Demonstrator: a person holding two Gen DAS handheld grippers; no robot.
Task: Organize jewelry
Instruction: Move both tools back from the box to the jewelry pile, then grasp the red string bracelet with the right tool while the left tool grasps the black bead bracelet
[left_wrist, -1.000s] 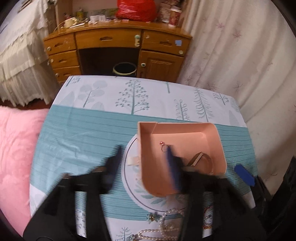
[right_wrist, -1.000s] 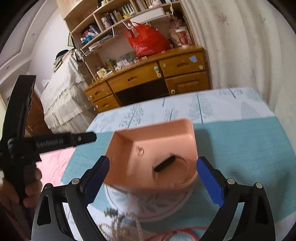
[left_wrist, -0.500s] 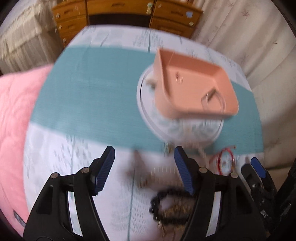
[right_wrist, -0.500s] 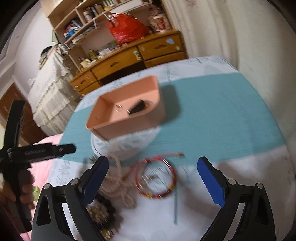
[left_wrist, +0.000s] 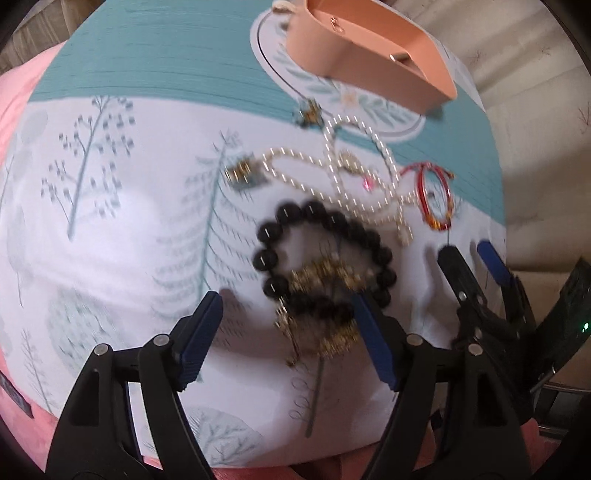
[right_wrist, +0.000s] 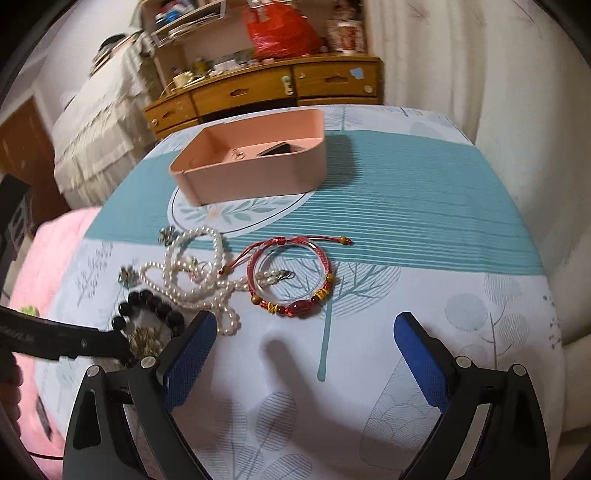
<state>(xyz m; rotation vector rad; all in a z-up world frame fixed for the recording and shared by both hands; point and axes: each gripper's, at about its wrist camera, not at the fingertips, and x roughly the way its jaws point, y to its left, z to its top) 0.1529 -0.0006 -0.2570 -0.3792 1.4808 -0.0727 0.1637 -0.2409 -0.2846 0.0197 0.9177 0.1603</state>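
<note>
A pink tray (right_wrist: 258, 177) stands on the far part of the table and holds a ring (right_wrist: 238, 156) and a dark clip (right_wrist: 275, 148); it also shows in the left wrist view (left_wrist: 369, 70). In front of it lie a pearl necklace (right_wrist: 195, 280), a red cord bracelet (right_wrist: 291, 277) and a black bead bracelet (left_wrist: 321, 254) with gold pieces (left_wrist: 328, 280). My left gripper (left_wrist: 288, 321) is open and low, with the black bracelet at its right finger. My right gripper (right_wrist: 304, 336) is open and empty, just short of the red bracelet.
The table has a white and teal cloth (right_wrist: 424, 192). A pink blanket (right_wrist: 44, 251) lies at its left. A wooden desk (right_wrist: 266, 88) stands beyond the far edge and a curtain (right_wrist: 480, 66) hangs on the right.
Both grippers have drawn back from the tray toward the table's near side and dropped lower. The loose jewelry is now right in front of them. Both stay open.
</note>
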